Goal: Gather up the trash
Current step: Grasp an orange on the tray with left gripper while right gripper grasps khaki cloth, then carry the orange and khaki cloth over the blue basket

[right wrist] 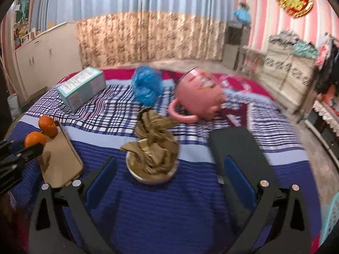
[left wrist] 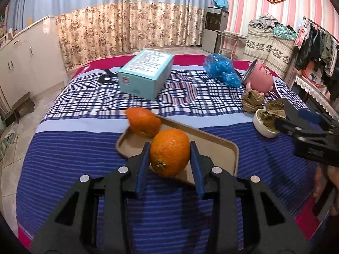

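My left gripper [left wrist: 169,154] is shut on an orange [left wrist: 169,152] at the near rim of a tan tray [left wrist: 211,144]; both blue pads press its sides. A second orange [left wrist: 143,121] rests on the tray's far left rim. My right gripper [right wrist: 169,163] stands wide open, with a white bowl [right wrist: 135,172] holding crumpled brown paper [right wrist: 154,152] just ahead between its fingers, untouched. More crumpled brown paper [right wrist: 152,122] lies behind the bowl. In the left wrist view the right gripper [left wrist: 281,122] hovers at that bowl [left wrist: 261,127]. A crumpled blue plastic bag [right wrist: 146,89] lies further back.
A pink mug [right wrist: 199,97] lies on its side right of the blue bag. A teal box [left wrist: 146,74] sits at the back left. Everything rests on a blue striped and checked cloth [left wrist: 84,148]. A person's hand [left wrist: 330,180] holds the right gripper. A teal basket [right wrist: 332,218] shows bottom right.
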A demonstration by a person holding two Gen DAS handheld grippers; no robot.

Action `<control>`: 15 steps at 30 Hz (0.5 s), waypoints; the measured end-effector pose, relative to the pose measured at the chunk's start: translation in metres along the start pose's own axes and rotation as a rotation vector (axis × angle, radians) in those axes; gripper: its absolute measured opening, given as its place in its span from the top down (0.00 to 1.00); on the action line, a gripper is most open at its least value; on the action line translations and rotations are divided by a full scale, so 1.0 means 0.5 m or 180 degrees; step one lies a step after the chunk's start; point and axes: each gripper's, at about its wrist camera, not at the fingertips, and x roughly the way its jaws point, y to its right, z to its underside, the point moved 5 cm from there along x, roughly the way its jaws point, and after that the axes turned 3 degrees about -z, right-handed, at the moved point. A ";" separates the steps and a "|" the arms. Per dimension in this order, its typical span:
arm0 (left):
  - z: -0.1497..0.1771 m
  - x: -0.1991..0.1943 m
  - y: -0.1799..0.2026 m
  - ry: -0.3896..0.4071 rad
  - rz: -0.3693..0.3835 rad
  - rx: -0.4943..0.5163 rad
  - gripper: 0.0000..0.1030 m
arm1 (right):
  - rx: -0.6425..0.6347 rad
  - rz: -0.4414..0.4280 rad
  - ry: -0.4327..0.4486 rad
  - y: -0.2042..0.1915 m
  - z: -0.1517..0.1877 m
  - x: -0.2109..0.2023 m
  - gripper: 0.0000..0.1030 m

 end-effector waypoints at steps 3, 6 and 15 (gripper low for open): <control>0.001 -0.004 -0.014 -0.0018 -0.0025 -0.0010 0.66 | -0.0090 -0.0039 -0.0064 -0.018 -0.005 0.030 0.31; 0.000 -0.009 -0.022 -0.0011 -0.0049 -0.0032 0.66 | -0.0152 -0.0098 -0.0135 -0.029 0.001 0.039 0.63; -0.022 -0.053 0.022 0.0145 0.0044 -0.0002 0.66 | 0.0137 -0.0069 0.0363 0.043 0.016 -0.106 0.63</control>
